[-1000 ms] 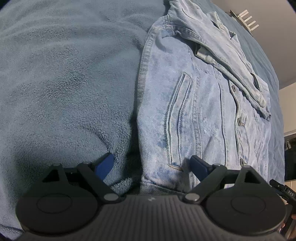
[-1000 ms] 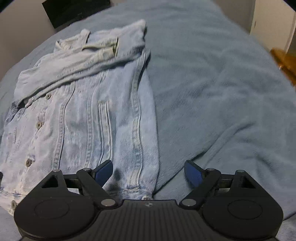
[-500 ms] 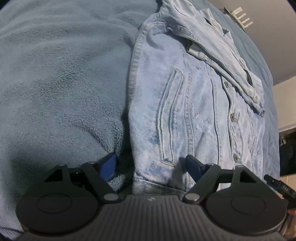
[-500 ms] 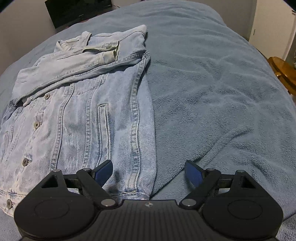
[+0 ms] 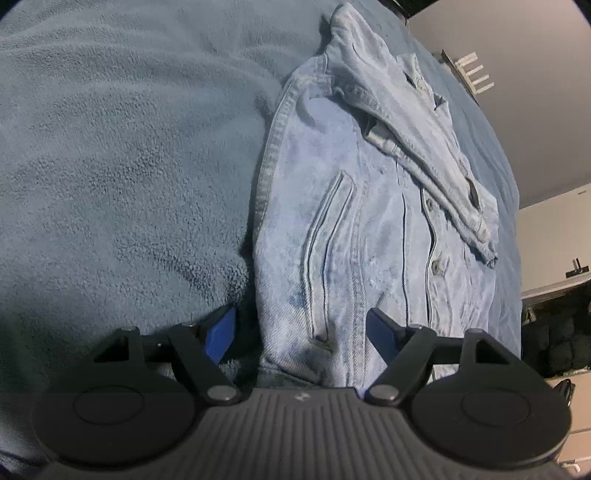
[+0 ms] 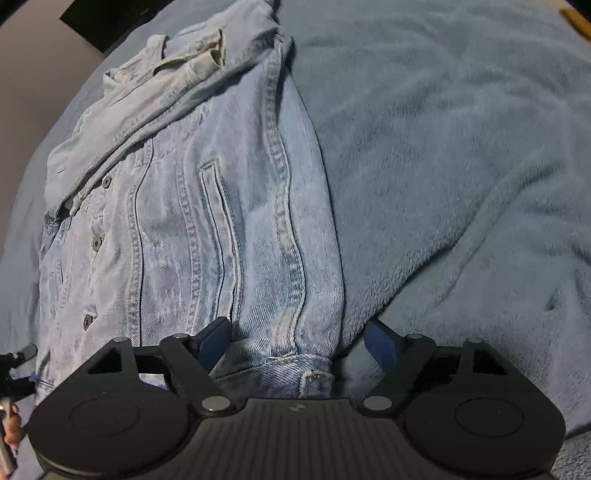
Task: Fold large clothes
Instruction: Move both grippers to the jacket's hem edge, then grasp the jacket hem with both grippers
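Note:
A light blue denim jacket lies front up on a blue fleece blanket, its sleeves folded across the chest. It also shows in the right wrist view. My left gripper is open, its fingers straddling the jacket's bottom left hem corner. My right gripper is open, its fingers straddling the bottom right hem corner. Neither pair of pads is closed on the cloth.
The blanket covers the bed on both sides of the jacket. A white rack and pale wall stand beyond the bed. Dark shelving is at the right. A dark screen sits beyond the bed's far end.
Both grippers have moved in lower and closer to the jacket's bottom hem, so each hem corner now lies between its open fingers. The jacket has not moved.

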Action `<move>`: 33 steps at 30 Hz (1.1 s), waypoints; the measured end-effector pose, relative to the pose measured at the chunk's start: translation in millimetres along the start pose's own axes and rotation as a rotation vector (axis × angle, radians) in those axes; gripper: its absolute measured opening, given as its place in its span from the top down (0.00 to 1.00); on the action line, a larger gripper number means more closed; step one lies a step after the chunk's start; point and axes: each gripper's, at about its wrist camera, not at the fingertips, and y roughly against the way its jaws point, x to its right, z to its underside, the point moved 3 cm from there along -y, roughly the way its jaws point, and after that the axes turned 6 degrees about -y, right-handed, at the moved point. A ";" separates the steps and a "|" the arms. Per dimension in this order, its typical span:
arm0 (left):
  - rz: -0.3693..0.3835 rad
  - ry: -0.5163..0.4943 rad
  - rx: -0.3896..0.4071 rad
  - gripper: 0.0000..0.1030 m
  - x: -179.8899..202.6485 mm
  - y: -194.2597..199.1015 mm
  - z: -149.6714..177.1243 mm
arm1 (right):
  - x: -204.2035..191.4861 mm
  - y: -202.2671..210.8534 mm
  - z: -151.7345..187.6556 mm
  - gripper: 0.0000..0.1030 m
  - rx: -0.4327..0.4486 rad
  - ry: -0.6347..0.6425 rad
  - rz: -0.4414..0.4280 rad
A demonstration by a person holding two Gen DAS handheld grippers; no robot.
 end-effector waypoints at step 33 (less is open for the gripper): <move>0.286 0.044 0.018 0.87 -5.6 17.0 -0.1 | 3.4 36.1 -7.8 0.76 0.073 -0.062 -0.309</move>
